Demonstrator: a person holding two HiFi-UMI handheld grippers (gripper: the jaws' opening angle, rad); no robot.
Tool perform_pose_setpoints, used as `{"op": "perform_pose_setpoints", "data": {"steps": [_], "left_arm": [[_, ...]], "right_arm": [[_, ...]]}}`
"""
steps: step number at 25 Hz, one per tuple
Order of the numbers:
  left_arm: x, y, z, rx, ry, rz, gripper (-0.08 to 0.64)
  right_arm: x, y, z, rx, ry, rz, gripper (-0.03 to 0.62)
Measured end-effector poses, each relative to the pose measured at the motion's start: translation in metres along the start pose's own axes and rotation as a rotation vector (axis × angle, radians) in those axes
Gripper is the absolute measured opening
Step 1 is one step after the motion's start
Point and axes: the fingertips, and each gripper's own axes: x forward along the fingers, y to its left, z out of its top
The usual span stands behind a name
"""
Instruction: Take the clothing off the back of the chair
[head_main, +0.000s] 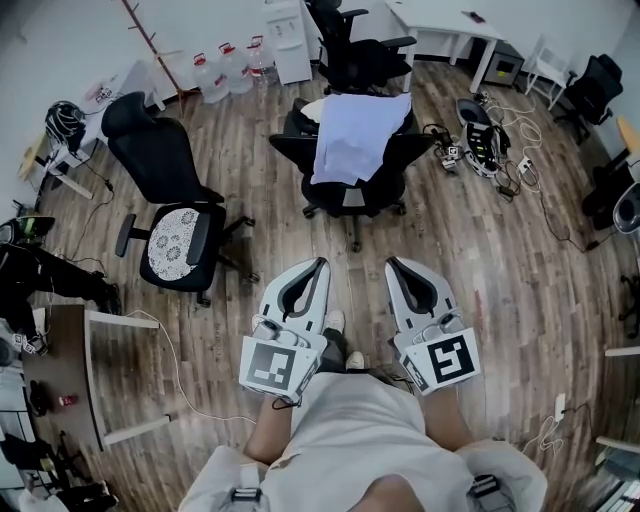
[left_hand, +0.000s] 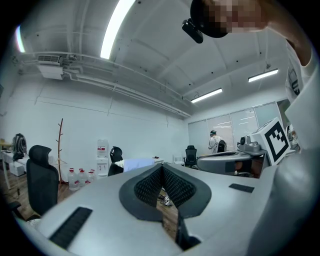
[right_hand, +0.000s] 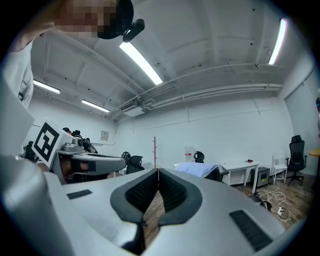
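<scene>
**A:** Where was the garment, and how did the claws stand?

**B:** The pale blue clothing (head_main: 352, 135) hung over the backrest of a black office chair (head_main: 350, 195), far off mid-room and well apart from both tools. The left gripper (head_main: 321, 263) and right gripper (head_main: 391, 262) sat side by side near the person, pointing level towards that chair. Each had its jaws pressed together on nothing.

**A:** So how should the approach go?

**B:** I'd judge it best to part the jaws before arriving and pinch the top fold at two spread spots. Then lift straight up to clear the backrest. Dragging sideways could roll the chair, since its star base looked wheeled and the plank floor (head_main: 500, 270) looked smooth.

**A:** And the materials?

**B:** The cloth seemed thin and limp, falling in soft creases, so a shallow pinch might slip. The ribbed black pads (right_hand: 140, 192), set in hard white shells, should bite such fabric well.
</scene>
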Motion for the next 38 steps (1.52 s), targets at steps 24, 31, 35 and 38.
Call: {"op": "perform_pose_setpoints", "data": {"steps": [24, 31, 35, 38], "left_arm": [[0.101, 0.085, -0.006, -0.012, 0.026, -0.105, 0.017], [0.121, 0.104, -0.01, -0.01, 0.045, -0.156, 0.017], [0.128, 0.111, -0.019, -0.013, 0.052, -0.186, 0.017], [0.134, 0.118, -0.022, -0.012, 0.057, -0.2, 0.017]], "right_arm": [[0.111, -0.054, -0.007, 0.013, 0.048, -0.099, 0.02], [0.135, -0.058, -0.009, 0.024, 0.04, -0.119, 0.021], [0.142, -0.059, -0.017, 0.027, 0.064, -0.154, 0.021], [0.146, -0.062, -0.021, 0.027, 0.081, -0.182, 0.021]]}}
